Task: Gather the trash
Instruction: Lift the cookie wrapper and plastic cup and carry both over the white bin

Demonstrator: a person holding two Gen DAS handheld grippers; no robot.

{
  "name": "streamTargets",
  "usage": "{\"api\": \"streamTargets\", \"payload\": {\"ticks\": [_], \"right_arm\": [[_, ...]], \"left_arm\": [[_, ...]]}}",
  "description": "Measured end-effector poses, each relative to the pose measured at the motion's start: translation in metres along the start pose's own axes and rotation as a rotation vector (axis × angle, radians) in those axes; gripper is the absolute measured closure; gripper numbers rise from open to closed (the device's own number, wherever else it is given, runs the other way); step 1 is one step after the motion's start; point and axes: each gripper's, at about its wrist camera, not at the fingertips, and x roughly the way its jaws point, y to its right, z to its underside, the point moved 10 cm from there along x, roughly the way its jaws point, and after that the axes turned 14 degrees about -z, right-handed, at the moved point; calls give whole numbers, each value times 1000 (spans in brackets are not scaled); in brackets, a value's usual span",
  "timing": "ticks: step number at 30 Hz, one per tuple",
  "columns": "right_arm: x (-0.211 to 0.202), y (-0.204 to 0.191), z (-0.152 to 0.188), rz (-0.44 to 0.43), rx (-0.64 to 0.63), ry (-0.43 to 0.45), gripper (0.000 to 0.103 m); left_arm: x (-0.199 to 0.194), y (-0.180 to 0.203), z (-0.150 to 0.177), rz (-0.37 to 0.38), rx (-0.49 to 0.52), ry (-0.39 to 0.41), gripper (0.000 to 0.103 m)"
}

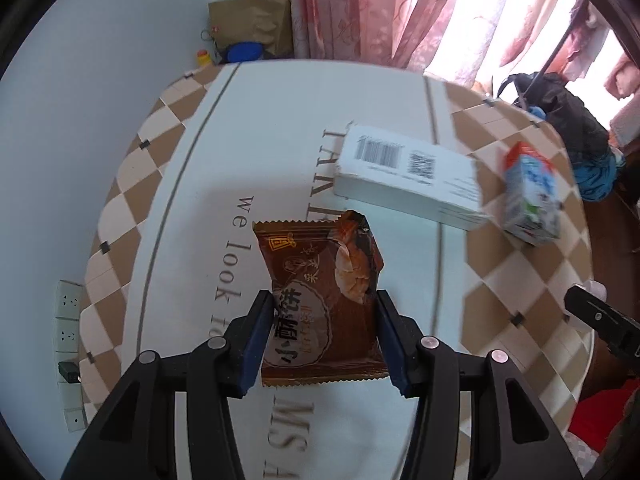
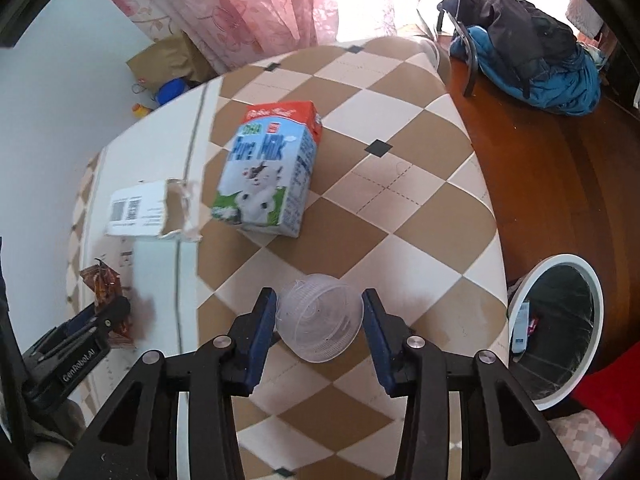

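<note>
Left gripper (image 1: 324, 336): your fingers (image 1: 256, 340) stand on either side of the brown snack wrapper (image 1: 320, 292); both pads look pressed to its edges, so you are grasping it.
Snack wrapper: it lies on the white middle part of the desk (image 1: 200, 160), its printed face up and one far corner crumpled upward. From the right wrist view it shows at the far left, with your left gripper (image 2: 100, 316) on it.
Right gripper (image 2: 320, 328): your fingers (image 2: 262, 328) flank a clear plastic cup (image 2: 318, 316). The left pad touches the cup's side; the right pad sits just beside it, and you cannot tell if it touches.
Plastic cup: it lies tipped on the checkered cloth near the desk's near edge.
Milk carton (image 2: 268, 172): it lies on its side on the checkered cloth, beyond the cup, well apart from your right fingers.
White box (image 1: 408, 176): it rests on the desk beyond the wrapper, barcode up, with a torn end (image 2: 180, 212) near the carton.
Trash bin (image 2: 556, 332): it stands on the brown floor just beside the desk's right edge, white-rimmed, with something already inside.
</note>
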Motion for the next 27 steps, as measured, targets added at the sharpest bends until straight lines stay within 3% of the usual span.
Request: {"api": "streamTargets", "payload": {"ticks": [10,16,22,27], "right_arm": [[-66,-24,27,-59,-40,78,58],[-135,-25,39,-120,-40,170,57],[-221,-2,48,-145,-26,285,57],[-282,41,58,-128,7,353,57]], "left_arm": [[-108,13,6,67,17,167,56],[-181,43,14,140,46,265,56],[-242,103,32,226,131,329,56],[-271,178,51,304,233,348,56]]}}
